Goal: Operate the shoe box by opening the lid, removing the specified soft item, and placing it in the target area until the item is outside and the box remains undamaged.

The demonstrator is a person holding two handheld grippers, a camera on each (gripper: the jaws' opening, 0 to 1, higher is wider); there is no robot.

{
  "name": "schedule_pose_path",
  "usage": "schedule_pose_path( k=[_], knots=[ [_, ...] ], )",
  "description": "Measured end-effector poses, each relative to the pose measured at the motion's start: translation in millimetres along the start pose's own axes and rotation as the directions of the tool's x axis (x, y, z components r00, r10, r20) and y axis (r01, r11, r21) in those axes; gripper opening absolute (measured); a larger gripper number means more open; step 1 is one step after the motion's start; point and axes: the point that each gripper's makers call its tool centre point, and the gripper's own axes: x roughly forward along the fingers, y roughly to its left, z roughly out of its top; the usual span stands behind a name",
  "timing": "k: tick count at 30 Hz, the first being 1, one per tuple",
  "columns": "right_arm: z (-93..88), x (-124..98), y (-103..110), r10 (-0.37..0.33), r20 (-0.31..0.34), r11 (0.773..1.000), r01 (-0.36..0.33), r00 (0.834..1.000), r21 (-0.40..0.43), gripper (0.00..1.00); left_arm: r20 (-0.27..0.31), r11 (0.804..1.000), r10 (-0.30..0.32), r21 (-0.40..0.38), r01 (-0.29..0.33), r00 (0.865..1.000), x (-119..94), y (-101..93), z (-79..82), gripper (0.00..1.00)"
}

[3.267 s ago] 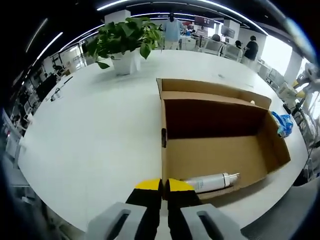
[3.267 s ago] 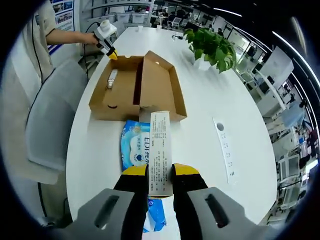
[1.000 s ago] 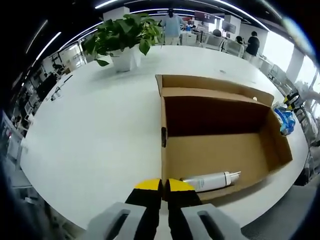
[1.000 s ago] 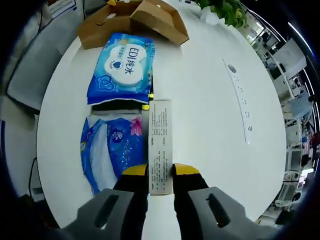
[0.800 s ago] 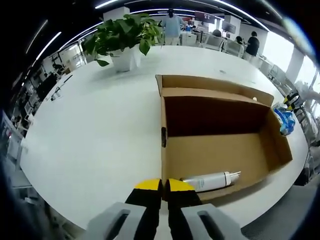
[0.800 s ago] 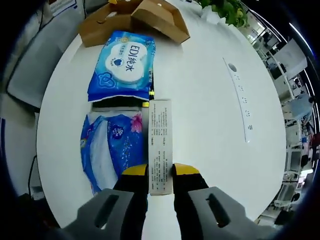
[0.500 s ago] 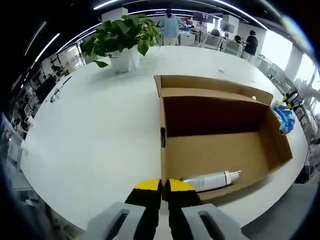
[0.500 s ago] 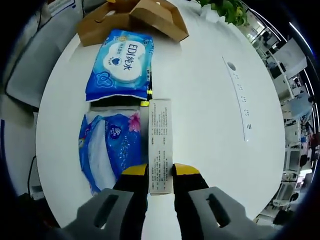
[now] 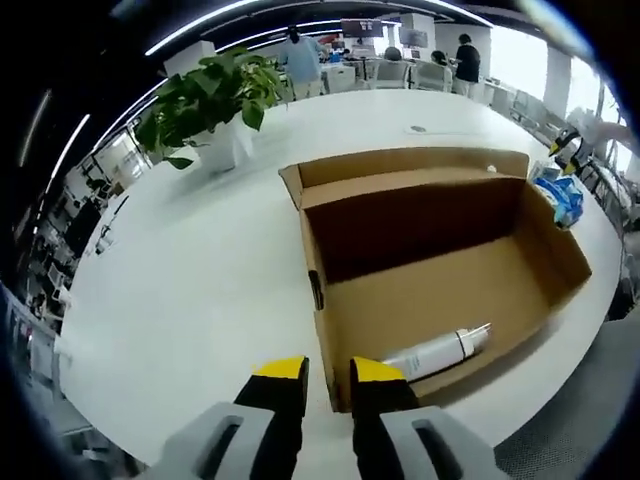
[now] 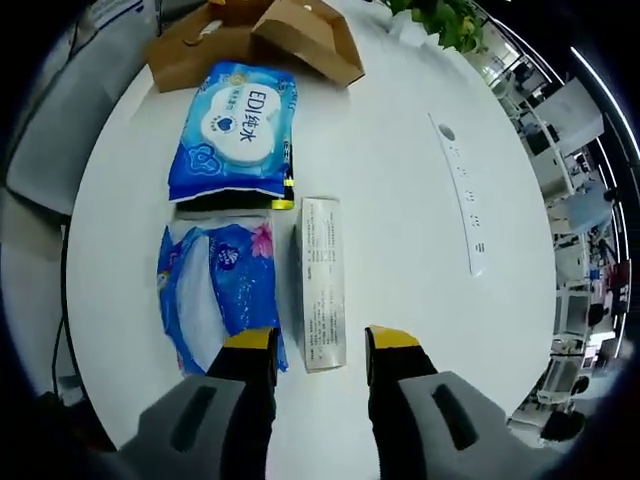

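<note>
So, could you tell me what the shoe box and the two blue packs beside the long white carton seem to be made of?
Shoe box: matte brown cardboard, by its raw cut edges and folds. Both blue packs: probably soft plastic film, glossy and wrinkled. White carton: likely printed paperboard with crisp corners.

My right gripper (image 10: 320, 345) hangs over a white table (image 10: 400, 190), its yellow-tipped jaws spread apart. Between them a long white carton (image 10: 322, 282) lies flat, untouched. Just left of it lies a blue floral pack (image 10: 215, 290); beyond that, a blue wipes pack (image 10: 237, 130), then the open cardboard shoe box (image 10: 270, 35).
</note>
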Motion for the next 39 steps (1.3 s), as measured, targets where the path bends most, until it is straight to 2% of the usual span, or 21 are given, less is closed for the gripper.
schedule_pose_path(
  k=[4,8,12,16,21,25,31,33,37,39],
  knots=[
    [-0.9,-5.0,-3.0,-0.023,0.007,0.999,0.023,1.000,0.028,0.41,0.001,0.999,-0.008,0.037,0.008,1.000,-1.1,-1.1,2.2,0.22],
    [1.7,-15.7,-0.1,-0.052,0.021,0.997,0.050,0.998,0.060,0.45,0.003,0.997,-0.043,0.071,0.043,0.999,-3.2,-4.7,6.6,0.26],
    [6.9,-25.7,4.4,-0.088,0.046,0.985,0.080,0.995,0.153,0.51,0.026,0.993,-0.061,0.101,0.058,0.998,-7.8,-5.2,15.9,0.26],
    [12.1,-35.3,12.1,-0.111,0.071,0.977,0.096,0.991,0.191,0.56,0.037,0.984,-0.097,0.154,0.090,0.995,-11.5,-7.3,25.6,0.29],
    [29.0,-46.3,32.7,-0.147,0.153,0.942,0.091,0.977,0.322,0.65,0.010,0.968,-0.153,0.202,0.148,0.988,-14.1,-9.9,31.6,0.31],
    [35.5,-54.0,45.0,-0.177,0.182,0.927,0.102,0.967,0.360,0.67,0.008,0.955,-0.208,0.219,0.201,0.978,-16.7,-15.3,40.0,0.33],
    [44.5,-66.6,62.6,-0.225,0.217,0.892,0.112,0.950,0.438,0.73,-0.017,0.923,-0.261,0.289,0.255,0.965,-15.9,-24.8,50.6,0.37],
    [47.4,-70.9,68.8,-0.242,0.229,0.884,0.117,0.943,0.452,0.75,-0.030,0.908,-0.291,0.308,0.286,0.956,-15.3,-31.6,53.4,0.39],
    [56.3,-80.9,81.1,-0.287,0.264,0.849,0.117,0.921,0.515,0.80,-0.058,0.873,-0.322,0.367,0.320,0.945,-9.5,-39.6,58.6,0.42],
    [60.6,-84.8,88.2,-0.308,0.283,0.833,0.114,0.908,0.541,0.82,-0.081,0.848,-0.354,0.393,0.356,0.932,-6.9,-46.7,60.3,0.42]
  ],
)
